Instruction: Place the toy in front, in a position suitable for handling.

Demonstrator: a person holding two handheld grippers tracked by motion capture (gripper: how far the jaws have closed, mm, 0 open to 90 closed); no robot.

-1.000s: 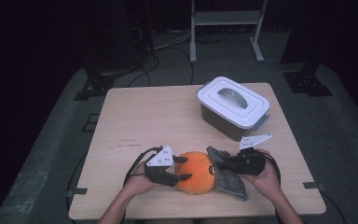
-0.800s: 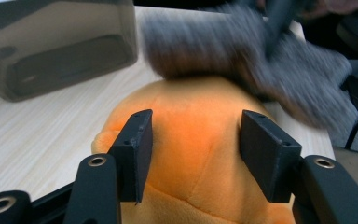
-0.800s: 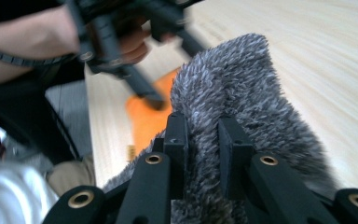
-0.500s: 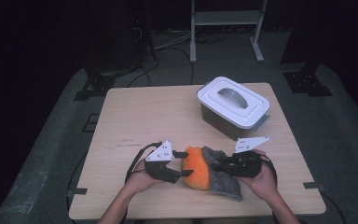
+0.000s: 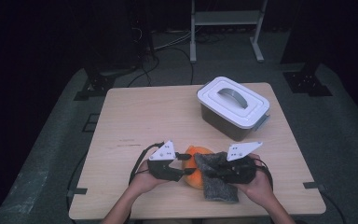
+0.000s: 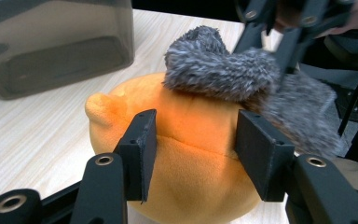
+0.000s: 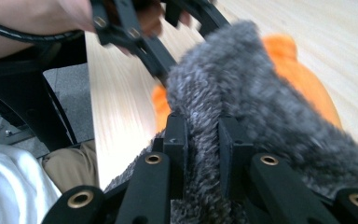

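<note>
An orange plush toy [image 5: 193,173] lies near the table's front edge. My left gripper [image 5: 186,170] comes at it from the left. Its jaws have just been closing, and in the left gripper view the pads [image 6: 142,149] pinch the plush toy [image 6: 191,126] from both sides. A grey fuzzy cloth [image 5: 219,186] is draped over the toy's right part and hangs toward the front edge. My right gripper [image 5: 209,171] is shut on this cloth [image 7: 242,93], which bunches between its jaws [image 7: 204,135]. The orange toy [image 7: 303,79] shows past the cloth.
A dark storage box with a white lid and grey handle [image 5: 233,107] stands at the back right of the wooden table [image 5: 144,121]. Its side [image 6: 56,46] rises just behind the toy. Both hands rest at the front edge.
My right gripper has drawn the grey cloth leftward and slightly up, so it now covers more of the orange toy. The left gripper has kept its place beside the toy.
</note>
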